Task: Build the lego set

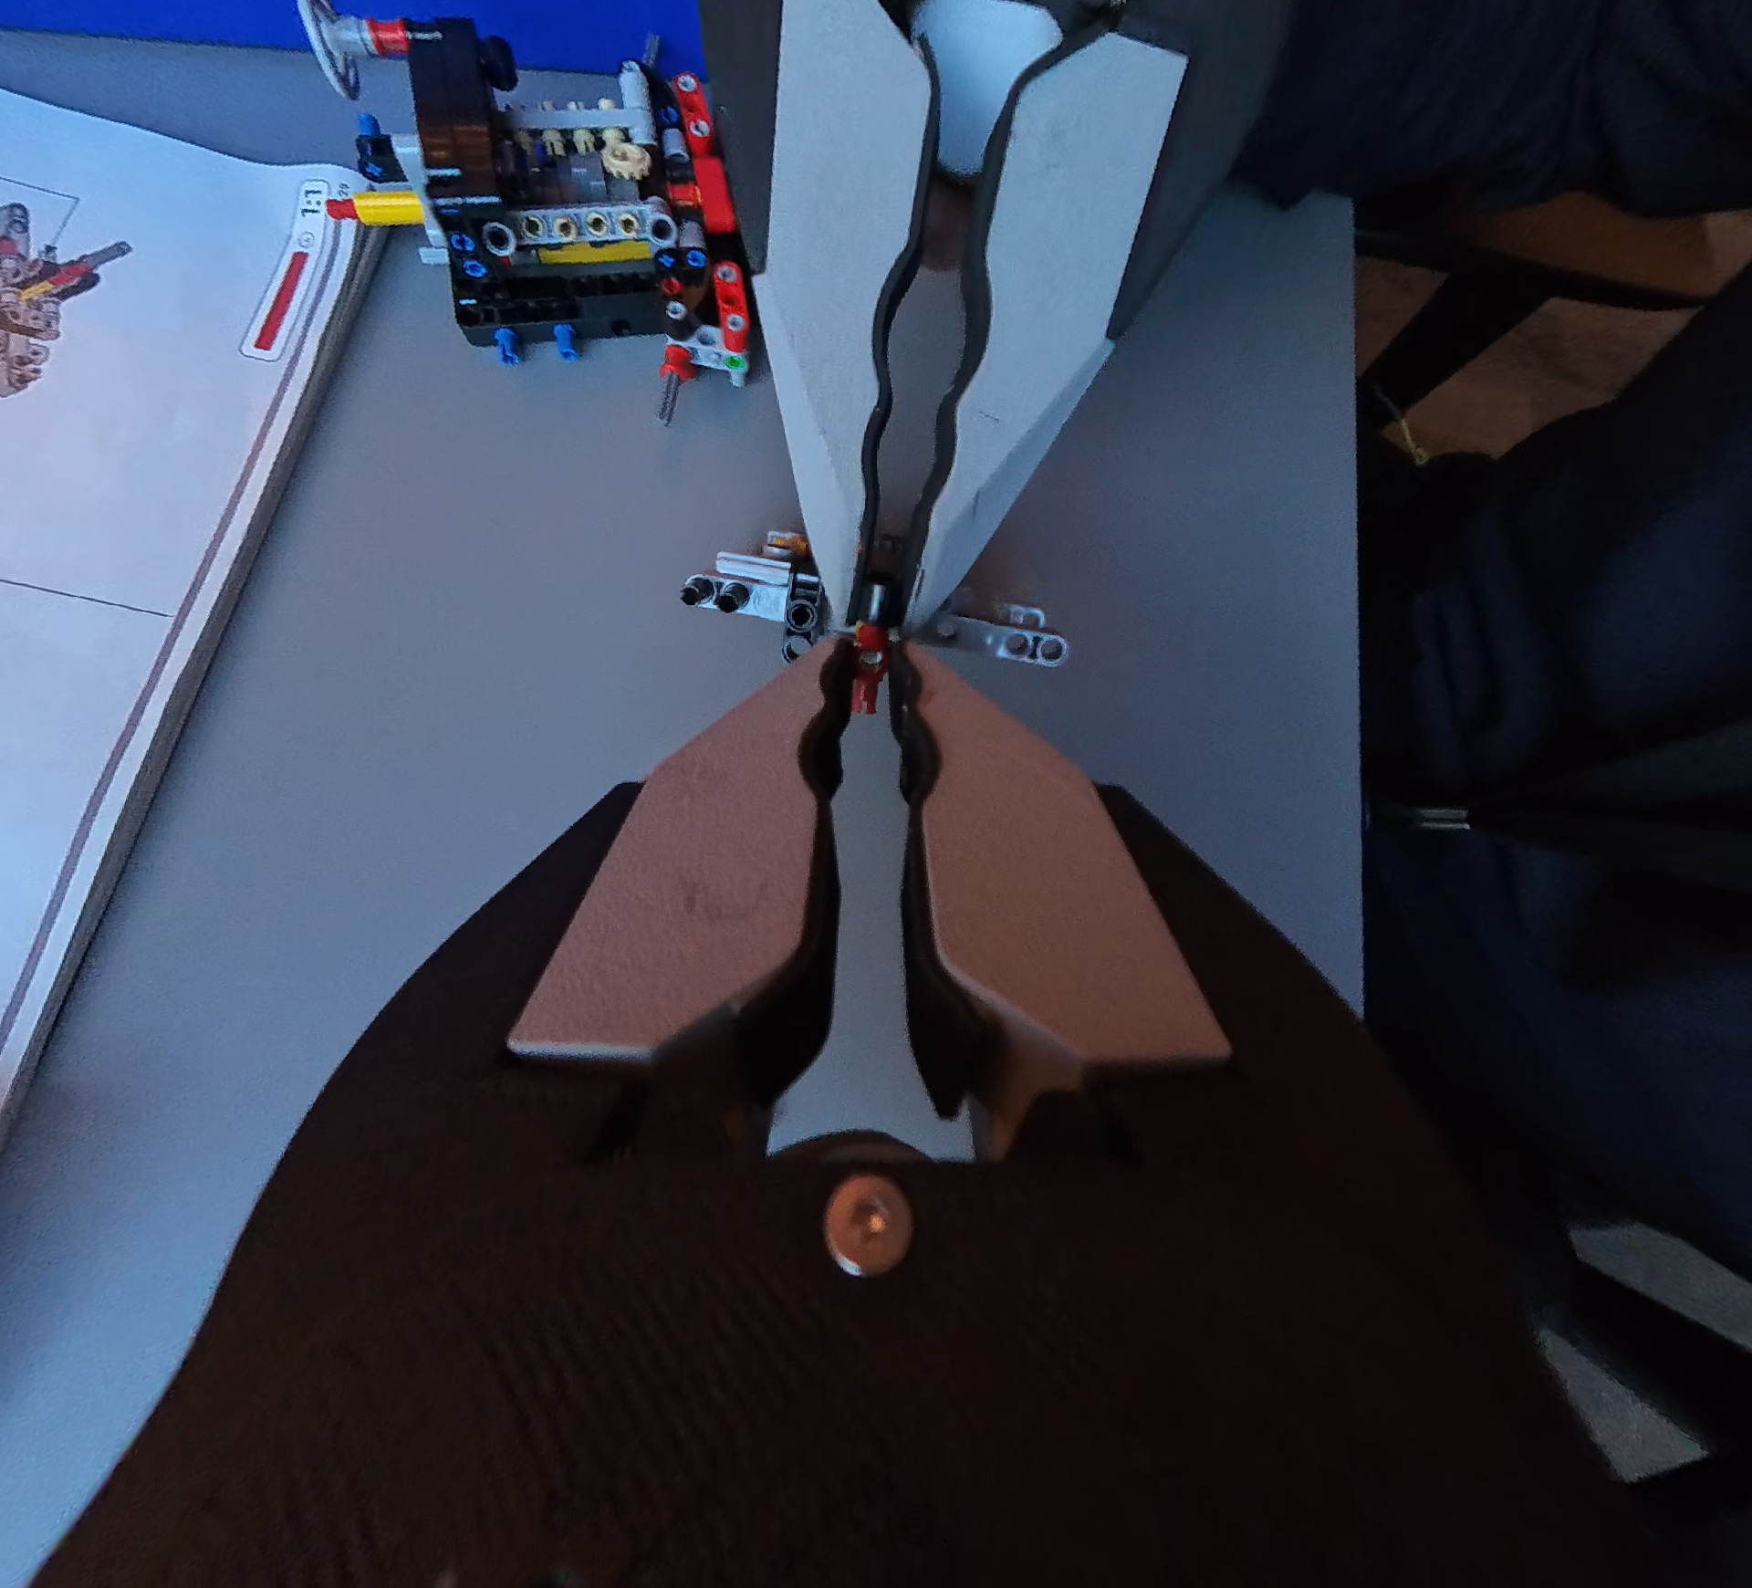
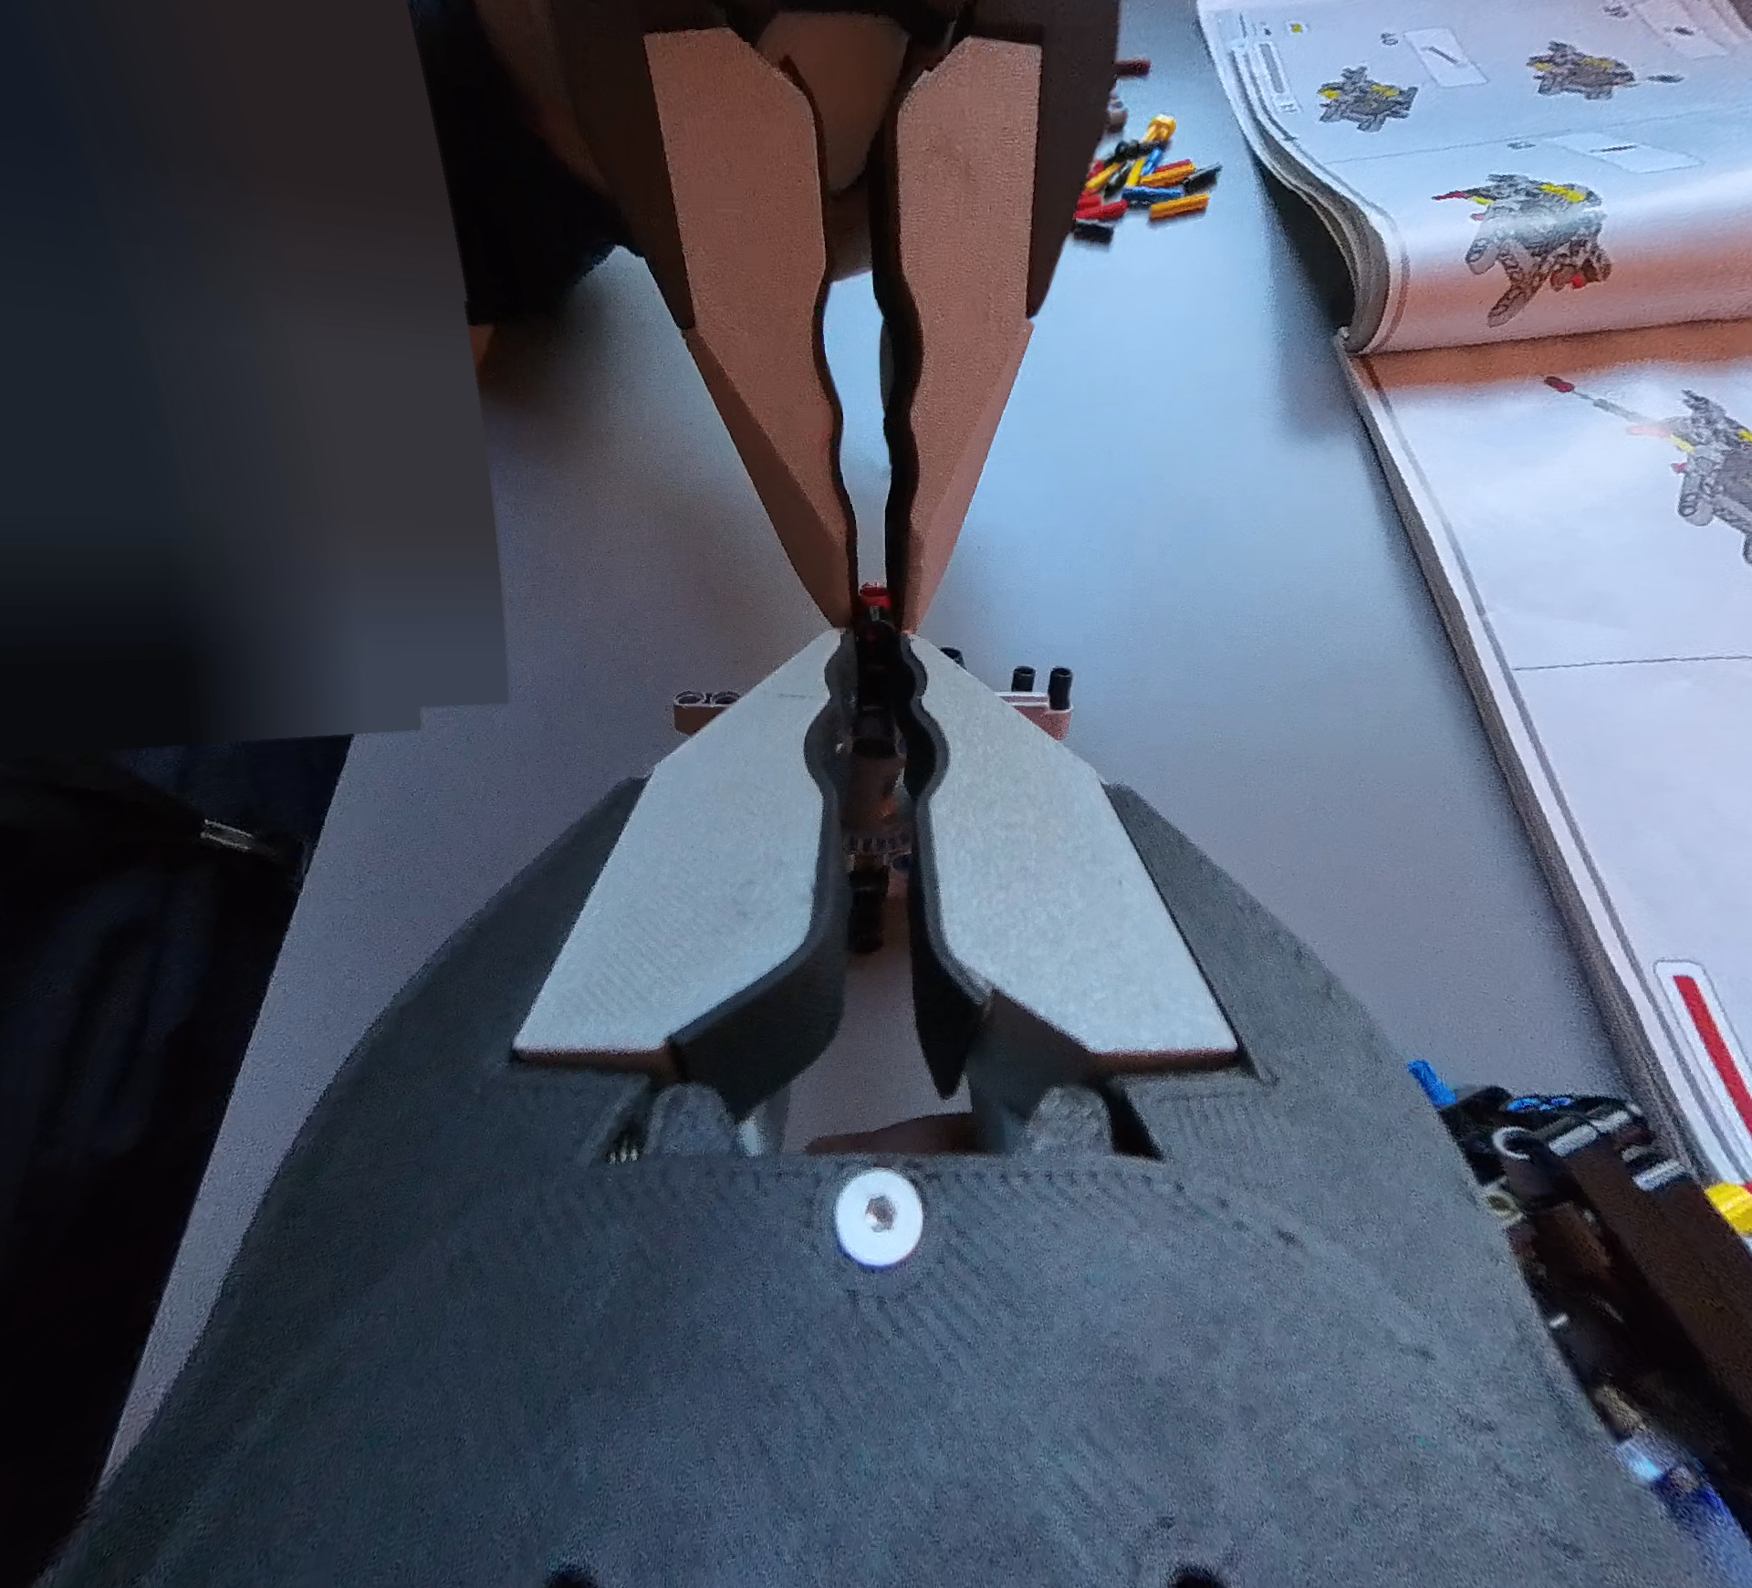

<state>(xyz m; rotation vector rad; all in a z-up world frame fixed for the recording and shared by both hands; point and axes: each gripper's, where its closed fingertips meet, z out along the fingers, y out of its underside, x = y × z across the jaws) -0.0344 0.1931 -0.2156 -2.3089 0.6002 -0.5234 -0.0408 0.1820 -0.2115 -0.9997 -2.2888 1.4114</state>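
My left gripper (image 1: 867, 659), with copper fingers, is shut on a small red pin (image 1: 866, 680) held at its tips. My right gripper (image 2: 877, 646), with grey fingers, is shut on a small grey and black brick assembly (image 2: 870, 784) just above the grey table (image 1: 474, 594). The two grippers meet tip to tip. The red pin's end touches the assembly's middle. In the left wrist view the right gripper (image 1: 877, 608) comes in from the top, and the assembly's grey beams (image 1: 1019, 642) stick out on both sides. The right wrist view shows the left gripper (image 2: 874, 608) with the pin (image 2: 874, 597).
A larger black, red and grey brick model (image 1: 569, 215) stands at the back left. An open instruction booklet (image 1: 123, 405) lies beside it and shows in the right wrist view (image 2: 1564, 499). A pile of small coloured pins (image 2: 1142, 182) lies farther off. The table's edge (image 1: 1356, 594) is close.
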